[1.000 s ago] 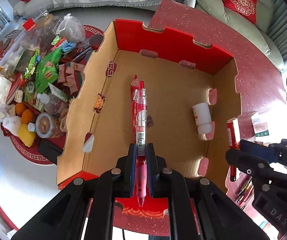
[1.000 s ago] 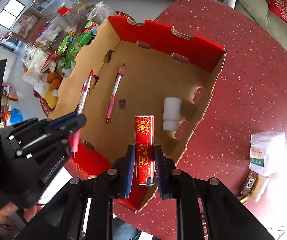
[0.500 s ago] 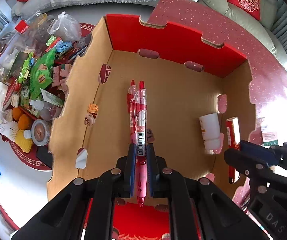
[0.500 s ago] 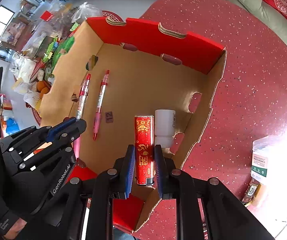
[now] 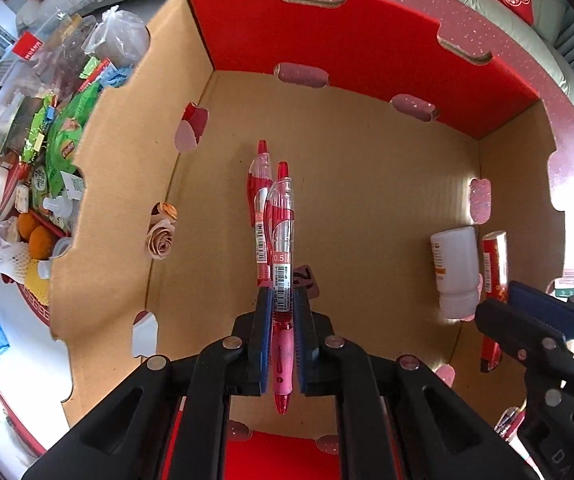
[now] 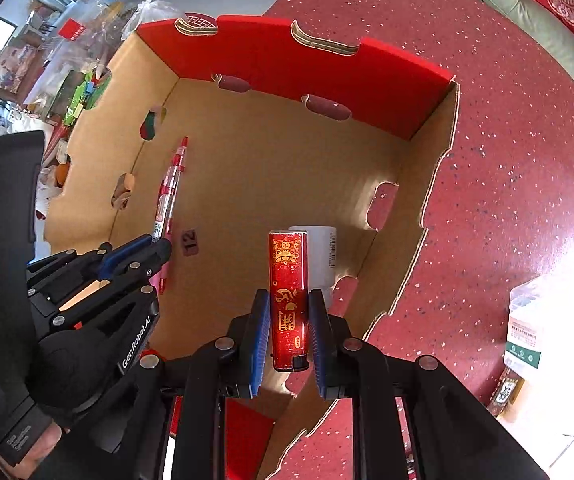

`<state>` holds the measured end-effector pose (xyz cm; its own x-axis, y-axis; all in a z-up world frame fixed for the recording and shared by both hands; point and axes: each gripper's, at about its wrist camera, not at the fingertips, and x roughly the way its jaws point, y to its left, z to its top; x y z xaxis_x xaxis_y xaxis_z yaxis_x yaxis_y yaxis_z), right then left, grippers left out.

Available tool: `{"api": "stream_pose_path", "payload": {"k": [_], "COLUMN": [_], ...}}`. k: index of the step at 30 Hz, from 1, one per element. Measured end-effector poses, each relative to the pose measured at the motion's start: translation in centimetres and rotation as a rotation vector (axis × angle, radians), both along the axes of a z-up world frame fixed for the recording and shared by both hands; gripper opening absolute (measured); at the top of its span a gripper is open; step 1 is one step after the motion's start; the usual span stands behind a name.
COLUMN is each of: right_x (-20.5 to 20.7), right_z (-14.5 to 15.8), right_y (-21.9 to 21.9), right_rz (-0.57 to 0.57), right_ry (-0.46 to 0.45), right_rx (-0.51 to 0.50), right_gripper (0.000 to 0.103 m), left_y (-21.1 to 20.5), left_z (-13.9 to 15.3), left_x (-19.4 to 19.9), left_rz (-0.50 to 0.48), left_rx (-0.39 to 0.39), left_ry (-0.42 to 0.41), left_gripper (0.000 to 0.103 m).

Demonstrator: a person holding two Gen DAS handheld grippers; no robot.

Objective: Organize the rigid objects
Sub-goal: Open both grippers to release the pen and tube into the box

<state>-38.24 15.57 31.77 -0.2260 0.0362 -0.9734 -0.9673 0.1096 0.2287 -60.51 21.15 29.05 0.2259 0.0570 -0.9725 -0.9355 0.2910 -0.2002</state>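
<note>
Red gel pen [image 5: 281,256], clear barrel, pink grip, barcode label: clamped lengthwise between blue pads, tip end nearest the camera, above the box floor; second red pen [image 5: 260,208]: flat on the cardboard floor just beside and behind it; red lighter [image 6: 288,300] with gold print: gripped upright by its lower half; white bottle [image 5: 453,272]: on its side by the right wall, just beside the lighter; open red-and-brown cardboard box [image 5: 363,52].

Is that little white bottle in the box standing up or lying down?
Lying down. The white bottle rests on its side on the cardboard box floor, near the right wall.
</note>
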Motion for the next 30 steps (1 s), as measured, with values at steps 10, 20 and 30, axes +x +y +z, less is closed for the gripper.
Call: {"api": "stream_pose_path", "payload": {"k": [10,20,30], "right_x": [-0.4,1.0,9.0], "right_z": [0.1,3.3,6.5], "right_y": [0.2,-1.1,-8.2], "right_rz": [0.032,0.011,-0.281], "right_ry": [-0.045,0.011,-0.074], "right_rx": [0.026,0.138,0.228], "right_gripper": [0.021,0.081,0.089], "left_y": [-1.6,-2.4,-10.1], "left_z": [-1.8,-0.3,4.8], "left_x": [9.6,5.9,10.3], "left_rz": [-0.047,0.023,-0.106], "left_rx": [0.011,0.118,0.164], "left_ry": [0.018,0.038,-0.143], "left_gripper": [0.038,0.081,0.081]}}
